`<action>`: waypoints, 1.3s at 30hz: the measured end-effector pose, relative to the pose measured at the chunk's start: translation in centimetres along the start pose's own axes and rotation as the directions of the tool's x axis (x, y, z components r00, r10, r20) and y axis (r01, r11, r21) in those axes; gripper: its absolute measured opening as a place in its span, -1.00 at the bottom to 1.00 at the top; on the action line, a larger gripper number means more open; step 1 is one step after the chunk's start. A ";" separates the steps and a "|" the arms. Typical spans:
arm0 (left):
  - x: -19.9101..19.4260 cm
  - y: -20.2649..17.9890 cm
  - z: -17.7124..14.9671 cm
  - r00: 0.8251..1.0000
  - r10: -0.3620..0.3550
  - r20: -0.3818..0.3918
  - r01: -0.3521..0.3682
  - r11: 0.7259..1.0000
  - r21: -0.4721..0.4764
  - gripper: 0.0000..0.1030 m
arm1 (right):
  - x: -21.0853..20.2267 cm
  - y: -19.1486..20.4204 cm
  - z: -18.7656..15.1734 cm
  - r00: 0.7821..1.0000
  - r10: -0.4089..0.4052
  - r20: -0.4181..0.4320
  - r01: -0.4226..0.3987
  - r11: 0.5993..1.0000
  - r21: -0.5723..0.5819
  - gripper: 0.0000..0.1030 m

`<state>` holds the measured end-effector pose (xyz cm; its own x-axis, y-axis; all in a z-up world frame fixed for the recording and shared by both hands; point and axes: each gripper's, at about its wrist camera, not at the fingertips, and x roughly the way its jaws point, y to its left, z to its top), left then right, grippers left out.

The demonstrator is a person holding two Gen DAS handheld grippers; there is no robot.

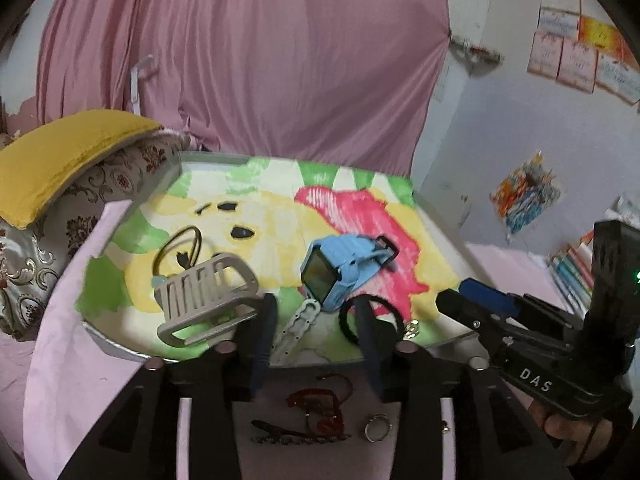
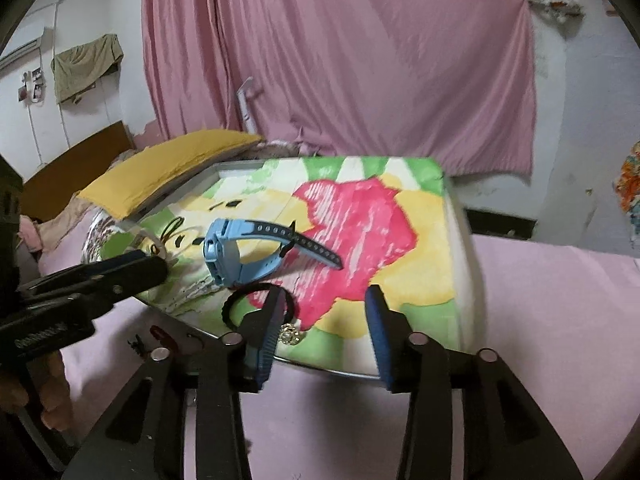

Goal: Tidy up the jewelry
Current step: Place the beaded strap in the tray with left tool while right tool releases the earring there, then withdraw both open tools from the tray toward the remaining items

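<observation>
A colourful painted tray (image 1: 360, 192) lies on the bed. On it are a blue smartwatch (image 1: 340, 268), a grey slotted rack (image 1: 204, 300), a white strap piece (image 1: 298, 330), a black hair band (image 1: 372, 320), a small gold trinket (image 1: 412, 330) and a dark loop bracelet (image 1: 178, 248). My left gripper (image 1: 316, 320) is open over the tray's near edge, astride the white strap. In front of the tray lie a red cord bracelet (image 1: 320, 404), a silver ring (image 1: 377, 426) and a dark hair clip (image 1: 280, 432). My right gripper (image 2: 324, 312) is open, near the hair band (image 2: 256, 304) and trinket (image 2: 290, 334); the watch (image 2: 236, 252) lies beyond.
Pink sheet (image 2: 540, 300) covers the bed. A yellow pillow (image 1: 60, 160) and patterned cushion (image 1: 48, 248) lie left of the tray. A pink curtain (image 1: 260, 60) hangs behind. Books (image 1: 572, 268) lie at right. The other gripper's body (image 1: 540, 332) is right of the tray.
</observation>
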<state>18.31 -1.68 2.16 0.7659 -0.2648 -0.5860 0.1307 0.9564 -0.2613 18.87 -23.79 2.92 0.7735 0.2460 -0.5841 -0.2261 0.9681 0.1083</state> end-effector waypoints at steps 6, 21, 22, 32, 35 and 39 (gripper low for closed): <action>-3.0 0.3 -0.4 0.994 0.029 0.107 -0.029 1.000 -0.006 0.31 | -3.6 0.1 -0.2 0.993 -0.019 0.120 0.017 1.000 0.015 0.33; -8.6 1.4 -3.2 0.974 0.084 0.212 -0.089 0.996 0.015 0.97 | -9.4 1.9 -2.8 0.962 -0.049 0.270 0.058 0.998 -0.024 0.94; -8.8 1.4 -3.4 0.973 0.086 0.214 -0.092 0.996 0.018 0.97 | -9.6 2.0 -3.0 0.963 -0.050 0.266 0.060 0.998 -0.029 0.94; -8.5 2.1 -5.4 0.989 0.096 0.116 -0.103 0.993 0.061 0.98 | -8.9 2.5 -4.5 0.991 -0.012 0.135 0.026 0.994 -0.107 0.94; -7.5 2.5 -5.8 0.997 0.071 0.037 -0.074 0.995 0.071 0.98 | -8.4 2.6 -4.8 0.997 0.003 0.082 0.007 0.992 -0.125 0.94; -6.2 2.8 -6.1 0.998 0.061 -0.032 -0.059 0.995 0.076 0.98 | -6.9 2.6 -5.0 0.999 0.044 -0.023 -0.047 0.992 -0.121 0.94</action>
<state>10.09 1.90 0.36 0.7521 -0.2095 -0.6248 0.1331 0.9769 -0.1673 9.93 -23.25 3.20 0.7492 0.2874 -0.5967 -0.3321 0.9425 0.0371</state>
